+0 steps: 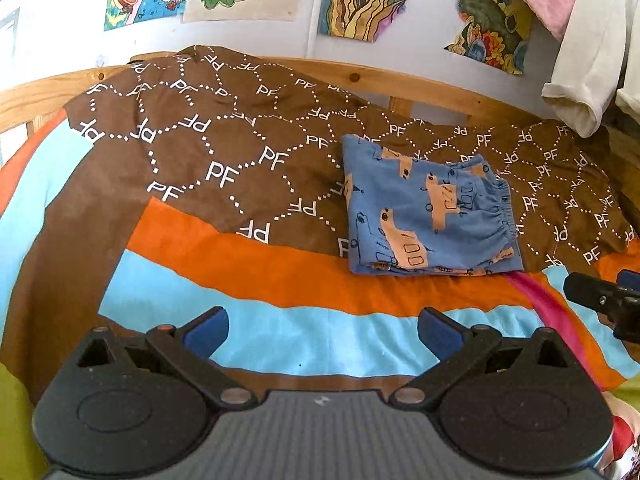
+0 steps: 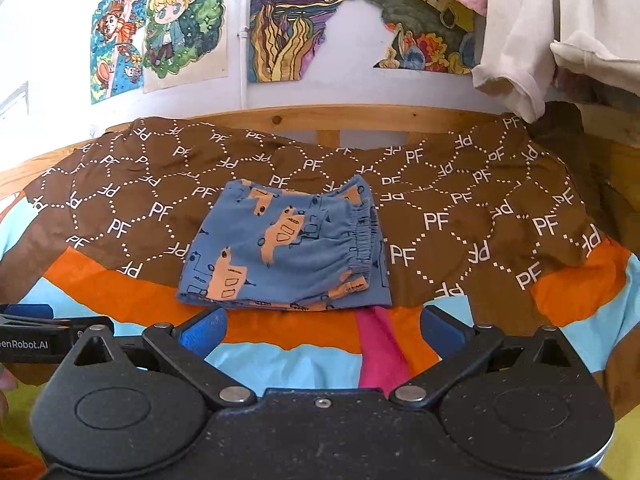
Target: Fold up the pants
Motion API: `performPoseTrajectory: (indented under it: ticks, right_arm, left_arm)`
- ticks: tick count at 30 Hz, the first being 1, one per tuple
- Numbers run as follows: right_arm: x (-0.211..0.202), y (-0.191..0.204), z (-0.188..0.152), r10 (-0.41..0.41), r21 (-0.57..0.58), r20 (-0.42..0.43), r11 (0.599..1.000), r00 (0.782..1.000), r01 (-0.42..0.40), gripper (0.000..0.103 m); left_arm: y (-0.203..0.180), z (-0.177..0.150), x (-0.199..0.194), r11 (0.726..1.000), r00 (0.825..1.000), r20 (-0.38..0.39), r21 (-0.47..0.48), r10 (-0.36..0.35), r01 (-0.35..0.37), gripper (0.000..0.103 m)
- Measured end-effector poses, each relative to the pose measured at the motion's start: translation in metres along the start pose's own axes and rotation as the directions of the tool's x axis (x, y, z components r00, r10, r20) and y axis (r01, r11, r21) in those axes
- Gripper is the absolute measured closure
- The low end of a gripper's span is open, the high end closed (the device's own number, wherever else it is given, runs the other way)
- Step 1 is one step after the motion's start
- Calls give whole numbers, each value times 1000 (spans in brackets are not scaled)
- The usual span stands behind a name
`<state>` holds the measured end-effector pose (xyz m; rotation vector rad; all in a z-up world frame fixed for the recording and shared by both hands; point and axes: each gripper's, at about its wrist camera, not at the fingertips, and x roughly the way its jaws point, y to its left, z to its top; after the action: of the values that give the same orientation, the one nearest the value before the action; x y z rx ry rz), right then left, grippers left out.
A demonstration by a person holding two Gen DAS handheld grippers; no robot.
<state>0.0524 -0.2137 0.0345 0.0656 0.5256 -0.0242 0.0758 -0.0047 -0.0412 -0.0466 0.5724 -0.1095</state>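
While the small blue cotton pants with orange vehicle print (image 2: 286, 248) are lying as a compact folded packet on the bed, both tools are hovering empty near its front edge. Left tool (image 1: 322, 334): spread wide, gripping nothing. Right tool (image 2: 322, 330): likewise wide, gripping nothing. Judgement: folding is looking essentially complete; any remaining step is squaring up. To do that well, the pads should be pressing flat along the elastic waistband side, not pinching, so layers are not shifting. The packet is sitting on a brown bedspread with white PF lettering (image 2: 440, 220), partly overlapping orange and light-blue stripes. A pine bed rail (image 2: 360, 114) is running behind; colourful drawings (image 2: 296, 20) are hanging on the wall, pale garments (image 2: 528, 40) at upper right.
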Motion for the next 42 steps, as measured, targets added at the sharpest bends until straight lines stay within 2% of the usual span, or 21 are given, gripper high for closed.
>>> performPoseTrajectory:
  ticks: [42]
  right_arm:
    - [5, -6, -1, -9, 13, -22, 1000, 1000, 9, 1]
  left_arm:
    - [-2, 1, -1, 1000, 1000, 4, 21, 5, -5, 0]
